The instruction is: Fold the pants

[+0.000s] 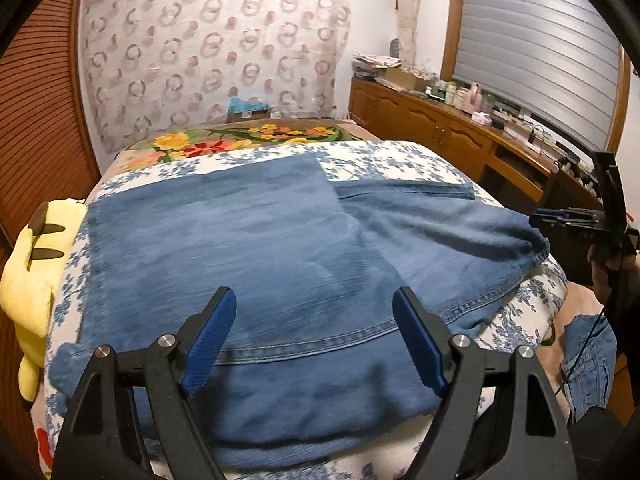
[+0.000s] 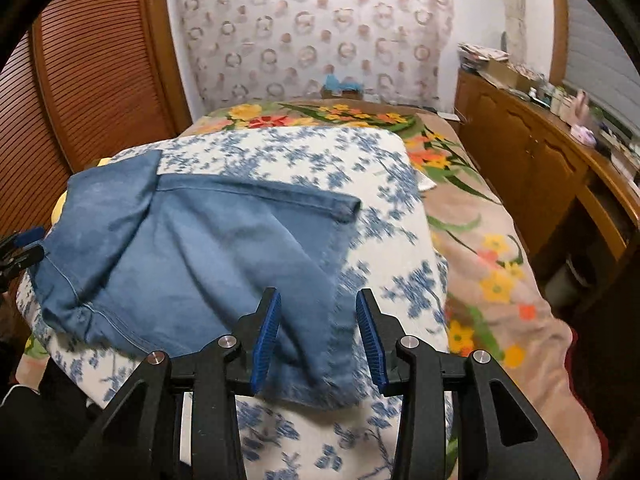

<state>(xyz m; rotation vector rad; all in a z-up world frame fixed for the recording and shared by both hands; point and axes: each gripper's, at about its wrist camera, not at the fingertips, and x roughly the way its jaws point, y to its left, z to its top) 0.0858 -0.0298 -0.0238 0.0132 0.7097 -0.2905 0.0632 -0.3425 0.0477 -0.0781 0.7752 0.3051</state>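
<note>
The bed [image 2: 500, 240] is big and soft, with a blue-flower cover [image 2: 360, 168] on top, and the pants [image 1: 240, 248] lie spread on that cover. They are blue jeans, partly folded already: one flat part lies over the rest on the left side, and a leg end [image 2: 320, 344] sticks out to the right near the bed's edge. The left gripper [image 1: 314, 336] hangs over the near part of the pants with its jaws wide apart and nothing in them. The right gripper [image 2: 318, 338] is over the leg end with its jaws half apart; the cloth shows between them, but the pads do not pinch it, so it holds nothing. I think the next job is to grab that leg end and fold it over. To do it well, the right gripper should go low, bite the hem near its corner, and take both layers. Then lift gently, so the soft cloth does not drag the folded part crooked.
</note>
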